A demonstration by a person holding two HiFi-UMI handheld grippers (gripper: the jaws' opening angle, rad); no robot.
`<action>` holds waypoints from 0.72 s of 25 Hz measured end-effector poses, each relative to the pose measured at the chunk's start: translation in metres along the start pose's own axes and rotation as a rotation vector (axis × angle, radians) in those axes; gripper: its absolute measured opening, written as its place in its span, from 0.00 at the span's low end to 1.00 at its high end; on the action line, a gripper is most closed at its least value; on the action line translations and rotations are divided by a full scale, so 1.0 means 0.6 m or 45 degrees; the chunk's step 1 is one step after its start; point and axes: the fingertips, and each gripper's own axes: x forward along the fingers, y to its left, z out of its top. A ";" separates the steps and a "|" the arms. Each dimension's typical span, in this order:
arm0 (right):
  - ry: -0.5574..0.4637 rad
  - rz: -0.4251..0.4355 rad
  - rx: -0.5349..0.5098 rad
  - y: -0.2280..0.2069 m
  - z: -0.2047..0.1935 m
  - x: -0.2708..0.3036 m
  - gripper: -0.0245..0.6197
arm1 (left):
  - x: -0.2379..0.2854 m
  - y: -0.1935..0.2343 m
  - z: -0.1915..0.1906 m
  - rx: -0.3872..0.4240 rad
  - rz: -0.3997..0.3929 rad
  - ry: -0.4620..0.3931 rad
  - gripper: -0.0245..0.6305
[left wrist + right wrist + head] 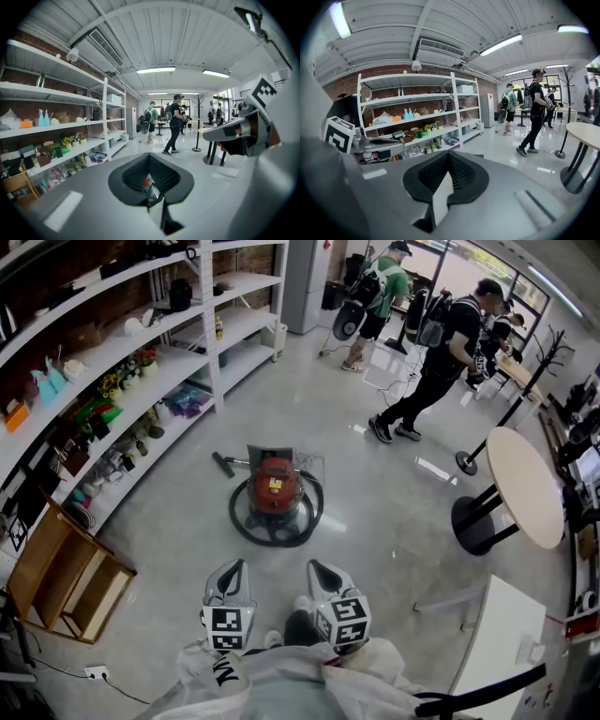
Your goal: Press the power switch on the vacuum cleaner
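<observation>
A red canister vacuum cleaner [275, 487] stands on the grey floor ahead of me, its black hose coiled around it and a dark nozzle lying at its left. My left gripper [234, 567] and right gripper [320, 569] are held side by side low in the head view, short of the vacuum and apart from it. Both have their jaws together with nothing between them. In the left gripper view a sliver of the vacuum [148, 183] shows through the slit below the shut left gripper [149, 155]. The right gripper [449, 153] points over the floor toward the shelves.
Long white shelves [141, 362] full of small items line the left wall. A wooden crate [66, 579] stands at the near left. A round table [525, 486] and a white table [502, 634] are at the right. Several people [441, 352] walk at the back.
</observation>
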 end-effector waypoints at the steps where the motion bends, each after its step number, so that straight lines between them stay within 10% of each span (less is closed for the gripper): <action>1: 0.001 0.001 0.001 -0.002 0.000 0.002 0.04 | 0.002 0.001 0.000 0.000 0.004 0.000 0.04; 18: -0.004 -0.007 0.038 -0.048 0.017 0.068 0.04 | 0.066 0.019 0.005 -0.009 0.008 0.048 0.04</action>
